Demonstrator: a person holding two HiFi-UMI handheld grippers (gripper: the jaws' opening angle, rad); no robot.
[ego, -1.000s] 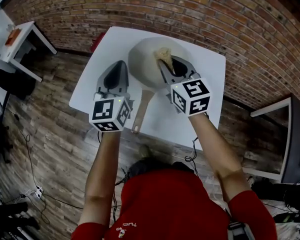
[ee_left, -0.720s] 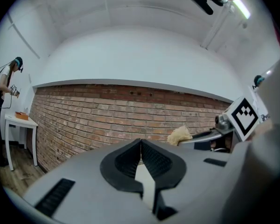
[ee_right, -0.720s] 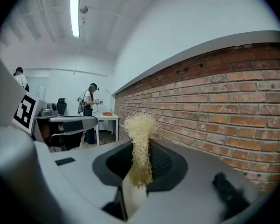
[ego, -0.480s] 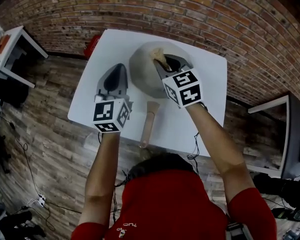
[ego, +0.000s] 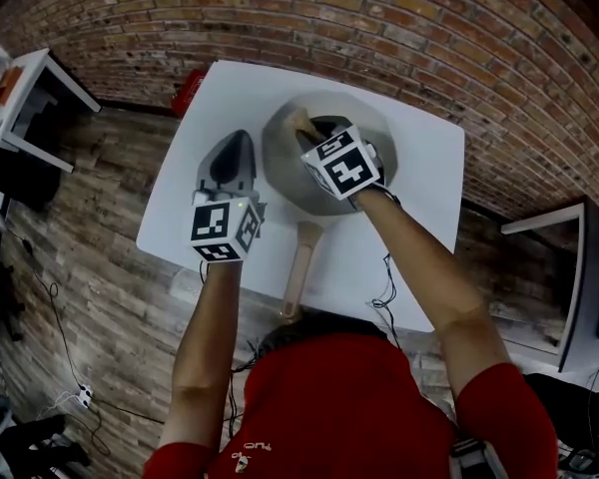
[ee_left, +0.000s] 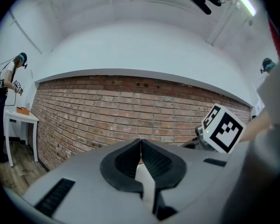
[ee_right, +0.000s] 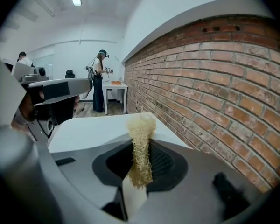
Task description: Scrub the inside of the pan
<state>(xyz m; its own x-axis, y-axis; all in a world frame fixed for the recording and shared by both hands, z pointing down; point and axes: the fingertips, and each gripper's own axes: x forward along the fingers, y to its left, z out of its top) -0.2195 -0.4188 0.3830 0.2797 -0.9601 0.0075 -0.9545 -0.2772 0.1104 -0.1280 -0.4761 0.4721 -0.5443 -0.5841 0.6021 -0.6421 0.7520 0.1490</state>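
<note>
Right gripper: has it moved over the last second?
Yes. The right gripper, shut on the loofah, has moved left, from the near-right rim of the pan to over its middle, and farther from the near edge of the table.

I'm seeing bare worktop (ego: 185, 193) lying open ahead and left of my left claw (ego: 236, 136), while the rim of the pan (ego: 270, 163) is crowding its right. My right claw (ego: 317, 136), scrubber (ego: 299, 123) sticking out front, is sitting inside the pan, the handle (ego: 301, 262) trailing behind it.

Much of pan (ego: 280, 168) behind right gripper (ego: 314, 136)
</note>
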